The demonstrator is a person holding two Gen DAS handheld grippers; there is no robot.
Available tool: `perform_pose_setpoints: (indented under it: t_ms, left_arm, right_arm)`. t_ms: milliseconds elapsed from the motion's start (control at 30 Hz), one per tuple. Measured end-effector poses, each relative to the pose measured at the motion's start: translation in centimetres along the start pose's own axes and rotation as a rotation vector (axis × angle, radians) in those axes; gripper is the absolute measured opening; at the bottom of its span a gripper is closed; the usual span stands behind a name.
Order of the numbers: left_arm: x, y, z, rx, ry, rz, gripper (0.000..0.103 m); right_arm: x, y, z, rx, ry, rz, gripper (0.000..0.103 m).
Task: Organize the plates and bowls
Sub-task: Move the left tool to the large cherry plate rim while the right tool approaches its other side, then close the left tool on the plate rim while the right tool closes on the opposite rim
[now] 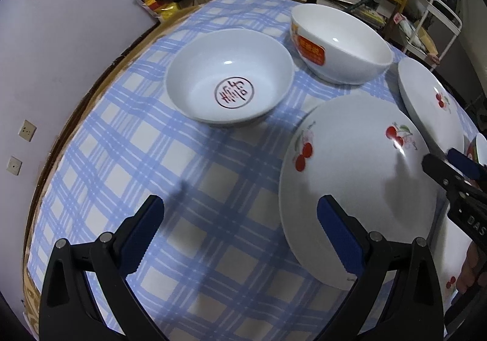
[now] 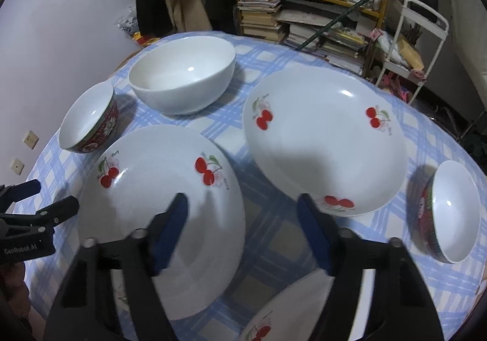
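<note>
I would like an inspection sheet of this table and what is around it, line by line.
Surface: round table under a blue checked cloth.
Job's things: three cherry plates, near-left, far-right, one at the bottom edge; large white bowl; bowl with a red seal; two small red-patterned bowls, left and right. All lie apart, none stacked.
Clutter: nothing seen on the table.
Grippers: left gripper open over the cloth beside the near plate; right gripper open, nothing between its jaws.
Cables: nothing seen.
Surroundings: shelf of books and bottles, white cart, wall sockets.
</note>
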State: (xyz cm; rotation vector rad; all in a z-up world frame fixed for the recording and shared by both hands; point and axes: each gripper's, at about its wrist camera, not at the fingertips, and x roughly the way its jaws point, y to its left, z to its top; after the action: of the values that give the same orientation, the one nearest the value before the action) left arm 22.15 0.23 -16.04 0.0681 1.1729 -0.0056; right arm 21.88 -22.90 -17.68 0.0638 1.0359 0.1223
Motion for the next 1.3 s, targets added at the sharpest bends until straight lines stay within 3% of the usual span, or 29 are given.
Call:
perform_pose_setpoints:
  t_ms: [167,267,333,433,567,767,933,1067,1300]
  left_arm:
    - [0.1,-0.3,-0.1,0.015,0.015,-0.028,0.084]
    - [0.2,-0.2,-0.2,0.003,0.029,-0.052,0.071]
    - [0.4,-0.2,-0.2,-0.004,0.037,-0.055,0.055]
    - [0.8,-0.2,-0.4,-0.012,0.054,-0.058,0.04]
    - [1.0,-0.5,-0.7,-0.006,0.063,-0.073,0.031]
    - [1.6,-0.9,-0.9,-0.024,0.092,-0.161,0.009]
    - [1.3,-1.5,-0.8,0.011,0.067,-0.13,0.009]
    - [1.1,-1.0,-0.6,-0.022,0.071,-0.166,0.009]
    - [0.2,-1.0,-0.8,0.006,0.052,-0.144,0.009]
  right_arm:
    - [0.7,0.5,-0.2,-0.013,0.031,0.026,0.064]
    - [1.2,0.6,-0.3,-0.019,0.051,0.036,0.048]
    - [1.2,0.8,-0.5,-0.027,0.052,0.044,0.032]
    - [1.2,0.8,-0.6,-0.036,0.059,0.042,0.026]
    - [1.1,0.0,-0.5,0.007,0.066,0.049,0.016]
    - [1.1,-0.1,-0.5,0.003,0.072,0.041,0.011]
    - [1.1,0.0,-0.6,-0.014,0.092,0.029,0.009]
    - [0.9,0.1,-0.7,-0.022,0.096,0.026,0.009]
    - [0.4,0.2,-1.0,-0.021,0.104,0.029,0.009]
